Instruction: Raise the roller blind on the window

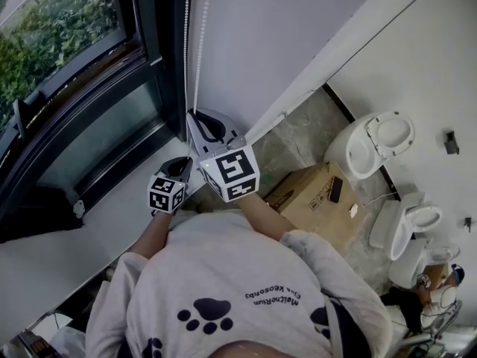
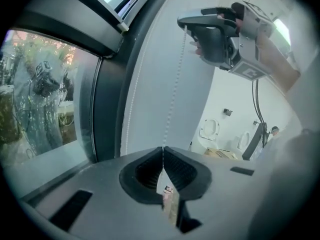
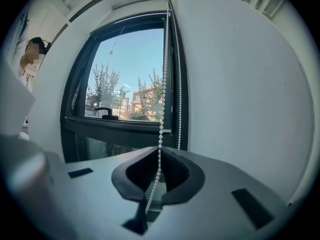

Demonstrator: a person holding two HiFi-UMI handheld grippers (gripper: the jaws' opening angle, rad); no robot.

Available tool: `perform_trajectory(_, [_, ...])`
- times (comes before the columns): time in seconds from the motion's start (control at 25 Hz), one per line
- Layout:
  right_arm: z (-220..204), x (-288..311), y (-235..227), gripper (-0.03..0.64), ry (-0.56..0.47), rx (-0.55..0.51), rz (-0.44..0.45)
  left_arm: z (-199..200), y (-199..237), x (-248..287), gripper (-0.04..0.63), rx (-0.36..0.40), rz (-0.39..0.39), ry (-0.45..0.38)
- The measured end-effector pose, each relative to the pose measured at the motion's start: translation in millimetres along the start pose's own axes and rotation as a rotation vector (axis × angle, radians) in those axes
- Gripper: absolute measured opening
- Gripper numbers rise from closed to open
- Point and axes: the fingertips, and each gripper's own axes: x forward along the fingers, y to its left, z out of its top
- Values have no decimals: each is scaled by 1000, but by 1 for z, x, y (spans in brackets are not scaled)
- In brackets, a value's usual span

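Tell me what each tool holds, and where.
Both grip the bead chain, jaws shut on one strand: right tool higher up, left tool just below it.

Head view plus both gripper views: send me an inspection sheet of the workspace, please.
Surface: white sill under the window; no table in view.
Job's things: bead chain, two strands hanging by the window's right edge; no blind fabric seen across the glass.
Clutter: cardboard box and two toilets on the floor.
Grippers: left claw shut on the bead chain, lower on the same strand than the right claw, which is also shut on it.
Cables: dark cable hanging behind the right hand.
Surroundings: white wall; trees outside; another person at lower right.
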Motion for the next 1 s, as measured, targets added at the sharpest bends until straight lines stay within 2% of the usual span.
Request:
perform_trajectory(0.12, [0,1,-3,18,1,2,0,5,-3,-1,27,11,-12,-25])
perform_trajectory(0.2, [0,2,-5,18,-2,4,-2,13,-6,0,138,2,-23,-46])
perform_trajectory(0.24, [0,3,-5,18,-3,6,-3,18,-8,-1,146,1,-31,-57])
perform_trajectory(0.44, [0,3,-3,18,-12,2,8,62,-14,-20,146,-3,-50,-152])
perform_trajectory(0.8, [0,4,-5,18,-24,-8,15,172,-17,-71,143,104,-7,-278])
perform_trajectory(1.0, [-1,2,-7,18,-26,-1,14,229,-23,-96,118,118,-26,-379])
